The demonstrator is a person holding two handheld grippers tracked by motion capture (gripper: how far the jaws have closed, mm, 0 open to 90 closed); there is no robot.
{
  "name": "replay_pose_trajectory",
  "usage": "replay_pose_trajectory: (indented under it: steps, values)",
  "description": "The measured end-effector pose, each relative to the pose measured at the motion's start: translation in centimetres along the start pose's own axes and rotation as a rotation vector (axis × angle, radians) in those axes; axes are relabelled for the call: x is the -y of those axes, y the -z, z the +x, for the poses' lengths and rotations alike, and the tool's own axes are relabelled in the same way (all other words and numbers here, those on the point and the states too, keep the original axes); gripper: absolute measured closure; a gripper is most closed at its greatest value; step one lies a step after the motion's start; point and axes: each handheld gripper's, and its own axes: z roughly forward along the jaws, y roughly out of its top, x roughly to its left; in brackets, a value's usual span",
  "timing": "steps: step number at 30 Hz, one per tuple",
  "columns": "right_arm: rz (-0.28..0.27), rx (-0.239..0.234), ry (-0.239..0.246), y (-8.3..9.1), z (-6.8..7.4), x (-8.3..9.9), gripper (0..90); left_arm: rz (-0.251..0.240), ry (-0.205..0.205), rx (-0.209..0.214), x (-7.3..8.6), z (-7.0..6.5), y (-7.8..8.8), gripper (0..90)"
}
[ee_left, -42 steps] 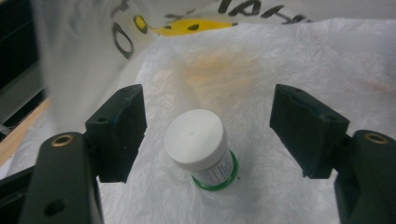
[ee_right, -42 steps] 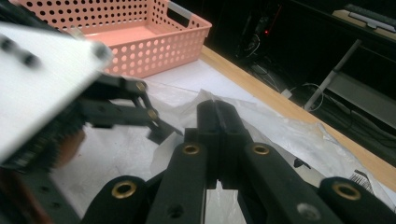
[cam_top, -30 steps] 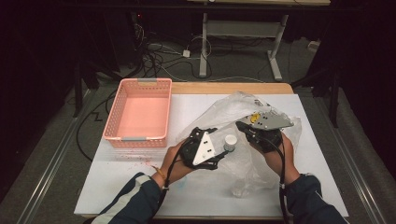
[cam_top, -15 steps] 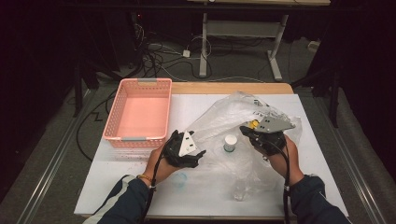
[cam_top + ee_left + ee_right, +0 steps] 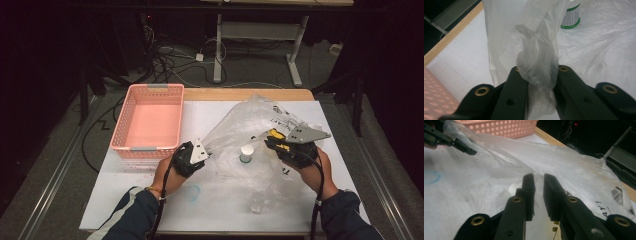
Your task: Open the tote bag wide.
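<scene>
A: L gripper (image 5: 196,154) — how far open, what's gripped?

B: Jaws have just been closing; now clamped on a bunched fold of the clear plastic bag (image 5: 250,140). In the left gripper view the film (image 5: 536,62) is seen pinched between the two black jaws, w/ no gap left beside it. In the high view the bag's left corner is seen gathered at that gripper, near the front edge of the pink basket (image 5: 150,120).

A: R gripper (image 5: 287,145)?

B: Jaws have just been opening a little. A narrow gap is seen betw. them in the right gripper view (image 5: 539,185). Bag film lies behind and under the tips; whether any is still caught betw. the pads can't be told. In the high view that gripper is at the bag's right side.

A: Where's the bag as a whole?

B: Spread over the white table (image 5: 150,200), right of the basket, stretched betw. the two grippers.

A: Anything given by one view but not another?

B: Small white bottle (image 5: 246,153) w/ green band is seen upright betw. the grippers in the high view; whether inside or on top of the bag can't be told. Its base (image 5: 571,17) is caught in the left gripper view. Printed barcode on the film (image 5: 617,195) is made out in the right gripper view, also the L gripper's tips (image 5: 464,147) farther off, touching the bag near the basket wall (image 5: 499,127).
</scene>
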Motion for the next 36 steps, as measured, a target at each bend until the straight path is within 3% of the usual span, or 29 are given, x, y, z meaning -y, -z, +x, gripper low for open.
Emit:
replay_pose_trajectory:
  steps: [4, 5, 6, 7, 9, 12, 16, 20, 24, 26, 28, 32, 34, 36]
  values:
    - [-0.038, -0.020, 0.009, 0.7, 0.6, 0.5, 59.5, -0.008, 0.007, 0.012, 0.1, 0.1, 0.2, 86.9]
    - [-0.038, -0.020, 0.009, 0.7, 0.6, 0.5, 59.5, -0.007, 0.007, 0.014, 0.1, 0.1, 0.3, 86.9]
    - [-0.070, 0.004, 0.012, 1.5, 1.0, 0.5, 49.5, -0.009, 0.009, 0.018, 0.2, 0.1, 0.3, 86.9]
    - [-0.094, 0.017, 0.009, 2.1, 1.1, 0.5, 46.4, -0.011, 0.013, 0.020, 0.3, 0.2, 0.4, 86.9]
    - [-0.117, 0.020, -0.002, 2.7, 1.1, 0.6, 44.7, -0.010, 0.017, 0.016, 0.5, 0.2, 0.7, 86.9]
    - [-0.148, -0.002, 0.008, 5.2, 1.7, 1.4, 40.0, -0.017, 0.037, 0.005, 1.1, 0.5, 1.1, 86.9]
    - [-0.112, -0.037, 0.030, 6.9, 2.9, 3.7, 36.1, -0.012, 0.047, 0.002, 1.5, 0.6, 1.3, 86.9]
    - [-0.026, -0.124, 0.063, 7.4, 4.5, 6.4, 31.6, -0.001, 0.047, 0.002, 1.7, 0.6, 1.2, 86.9]
    - [0.058, -0.225, 0.051, 7.1, 5.6, 8.7, 27.8, -0.002, 0.046, 0.010, 1.6, 0.3, 0.9, 86.8]
    - [0.107, -0.255, 0.084, 6.9, 6.3, 9.4, 26.2, 0.006, 0.039, 0.012, 1.5, 0.1, 0.6, 86.7]
    - [0.114, -0.291, 0.095, 7.2, 6.5, 9.7, 25.3, 0.007, 0.039, 0.016, 1.5, 0.0, 0.4, 86.7]
    - [0.108, -0.313, 0.103, 7.3, 6.9, 10.1, 24.2, 0.013, 0.034, 0.021, 1.4, -0.1, 0.1, 86.6]
    - [0.134, -0.316, 0.130, 7.1, 7.2, 10.3, 22.7, 0.012, 0.036, 0.020, 1.4, -0.1, 0.1, 86.7]
    - [0.159, -0.284, 0.178, 6.7, 7.7, 10.5, 23.7, 0.012, 0.035, 0.020, 1.4, -0.2, 0.1, 86.6]
